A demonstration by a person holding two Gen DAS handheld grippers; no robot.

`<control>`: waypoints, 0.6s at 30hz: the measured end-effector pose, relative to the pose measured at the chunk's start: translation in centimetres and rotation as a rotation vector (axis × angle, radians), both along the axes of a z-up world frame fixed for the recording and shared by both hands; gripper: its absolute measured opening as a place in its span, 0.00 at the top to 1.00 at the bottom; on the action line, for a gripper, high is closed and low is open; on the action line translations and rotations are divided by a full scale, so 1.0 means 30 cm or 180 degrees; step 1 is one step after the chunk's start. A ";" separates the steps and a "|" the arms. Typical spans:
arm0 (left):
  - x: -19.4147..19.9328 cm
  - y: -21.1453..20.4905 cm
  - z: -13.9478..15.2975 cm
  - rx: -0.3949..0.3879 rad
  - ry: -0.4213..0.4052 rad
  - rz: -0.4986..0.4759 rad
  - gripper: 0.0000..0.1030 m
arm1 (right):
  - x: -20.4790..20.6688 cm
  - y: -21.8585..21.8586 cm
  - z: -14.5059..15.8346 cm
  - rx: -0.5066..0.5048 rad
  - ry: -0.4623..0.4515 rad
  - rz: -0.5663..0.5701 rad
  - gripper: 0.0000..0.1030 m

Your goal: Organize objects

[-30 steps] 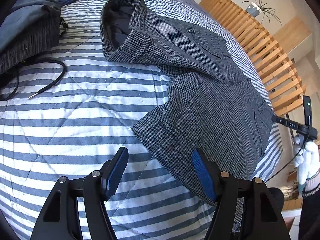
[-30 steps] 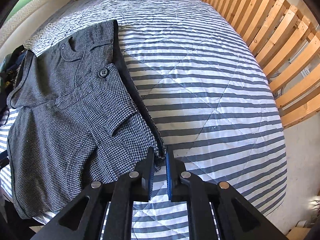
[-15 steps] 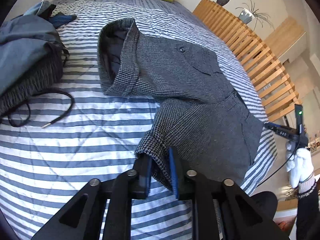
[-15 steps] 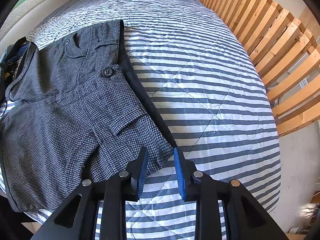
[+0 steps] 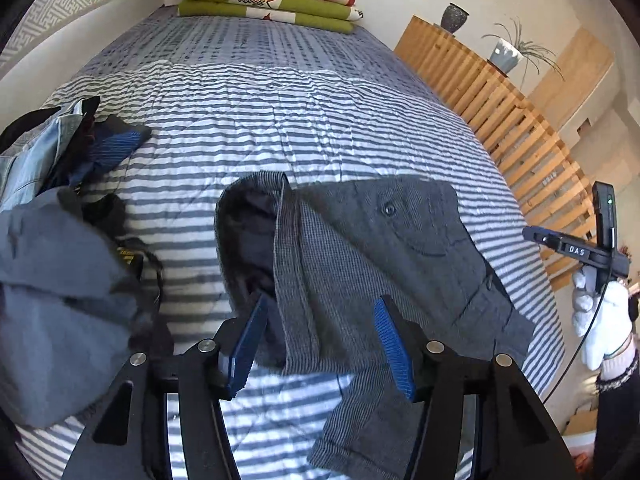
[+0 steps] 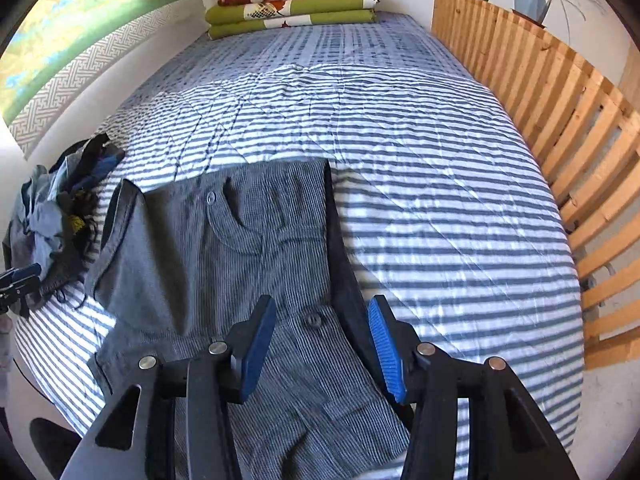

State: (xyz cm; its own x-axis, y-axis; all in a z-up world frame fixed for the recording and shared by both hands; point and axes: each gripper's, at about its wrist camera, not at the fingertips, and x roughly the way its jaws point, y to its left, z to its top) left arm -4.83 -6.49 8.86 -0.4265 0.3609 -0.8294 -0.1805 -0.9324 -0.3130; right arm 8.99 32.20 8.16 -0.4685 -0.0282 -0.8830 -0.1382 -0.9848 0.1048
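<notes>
Both my left gripper and right gripper have just opened off the houndstooth jacket, jaws parted and empty, leaving it folded at 6 o'clock on the striped quilt, so smoothing comes next, I judge.

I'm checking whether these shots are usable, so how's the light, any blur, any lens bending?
Left wrist view: hard sunlight on the striped bedspread, the grey jacket in shadow, the clothes pile soft with blur, strong fisheye curve on the slatted frame. Right wrist view: sharper, the same sun-and-shadow line across the jacket, dark corners.
</notes>
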 end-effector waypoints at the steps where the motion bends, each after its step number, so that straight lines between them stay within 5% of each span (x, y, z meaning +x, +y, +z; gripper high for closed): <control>1: -0.060 0.020 -0.019 0.0020 -0.0031 0.0029 0.40 | -0.058 -0.002 -0.015 -0.0058 -0.0003 -0.0003 0.57; 6: -0.295 0.078 -0.189 -0.0108 -0.0243 0.0161 0.38 | -0.320 -0.005 -0.151 -0.0078 -0.0164 -0.0068 0.56; 14: -0.427 0.075 -0.378 0.0082 -0.0373 0.0158 0.41 | -0.522 0.055 -0.326 -0.0263 -0.0278 -0.0232 0.56; 16: -0.433 0.081 -0.388 0.0063 -0.0333 0.0156 0.68 | -0.541 0.076 -0.348 -0.0378 -0.0263 -0.0286 0.56; 18: -0.433 0.075 -0.391 0.0089 -0.0267 0.0214 0.83 | -0.548 0.086 -0.357 -0.0505 -0.0244 -0.0320 0.56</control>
State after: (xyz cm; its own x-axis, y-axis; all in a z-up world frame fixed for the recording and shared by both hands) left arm -17.81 -4.24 -2.87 -0.3800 0.3574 -0.8532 -0.0898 -0.9323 -0.3505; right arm -7.47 34.77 -2.54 -0.4075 -0.1263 -0.9044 -0.2485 -0.9377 0.2429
